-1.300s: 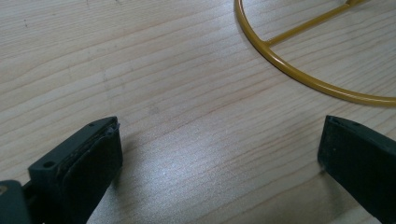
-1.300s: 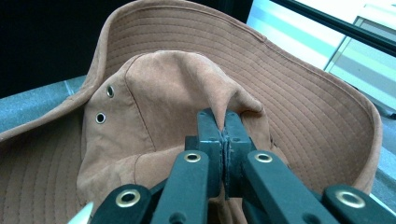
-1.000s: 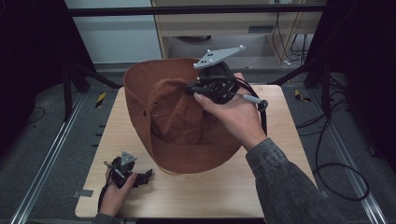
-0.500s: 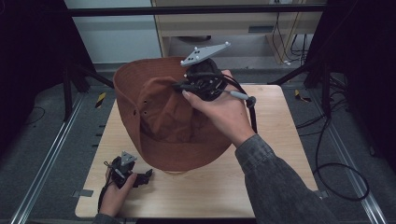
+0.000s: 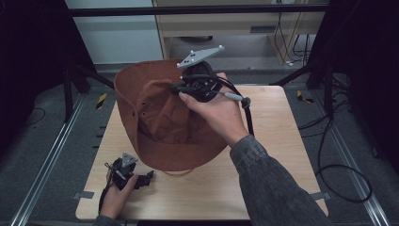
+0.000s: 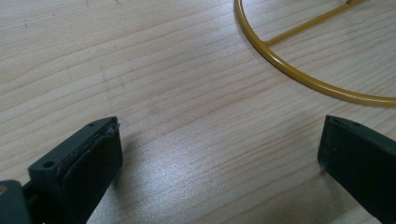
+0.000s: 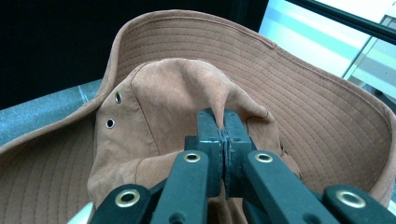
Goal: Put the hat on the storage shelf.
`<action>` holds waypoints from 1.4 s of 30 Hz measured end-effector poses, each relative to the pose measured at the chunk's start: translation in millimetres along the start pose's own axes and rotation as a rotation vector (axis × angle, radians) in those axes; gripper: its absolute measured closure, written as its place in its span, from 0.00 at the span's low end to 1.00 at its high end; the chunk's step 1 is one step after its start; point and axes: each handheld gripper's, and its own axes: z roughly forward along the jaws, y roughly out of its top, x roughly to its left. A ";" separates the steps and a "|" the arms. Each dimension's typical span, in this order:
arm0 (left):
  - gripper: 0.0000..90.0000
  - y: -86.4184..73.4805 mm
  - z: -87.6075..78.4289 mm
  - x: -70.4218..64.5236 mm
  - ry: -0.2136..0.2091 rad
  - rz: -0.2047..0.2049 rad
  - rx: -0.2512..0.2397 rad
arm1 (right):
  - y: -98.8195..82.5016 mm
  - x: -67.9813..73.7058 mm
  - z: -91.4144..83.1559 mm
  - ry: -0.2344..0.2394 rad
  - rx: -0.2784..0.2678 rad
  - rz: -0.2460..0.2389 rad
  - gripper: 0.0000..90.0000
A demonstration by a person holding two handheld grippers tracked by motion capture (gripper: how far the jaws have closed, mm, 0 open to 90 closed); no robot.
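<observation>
Black jaws of my right gripper are pressed together on a fold of the crown of a rust-brown suede hat, pinching the cloth between them. In the high view the right gripper holds the hat lifted and tilted over the wooden table, brim sagging toward the near edge. My left gripper rests low at the near left corner, jaws spread wide with nothing between them, beside a yellow wire ring lying on the wood. I judge I am mid-carry; next, the hat needs lowering squarely over that ring, crown centred, before I let go.
</observation>
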 end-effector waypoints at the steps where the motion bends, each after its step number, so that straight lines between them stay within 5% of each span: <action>1: 0.00 0.0 0.0 0.0 0.000 0.000 0.000 | 0.0 0.5 1.1 -0.001 0.002 0.000 0.99; 42: 0.00 -0.1 -0.1 -0.3 -0.001 0.000 0.000 | -15.6 6.4 34.8 0.035 0.064 0.008 0.98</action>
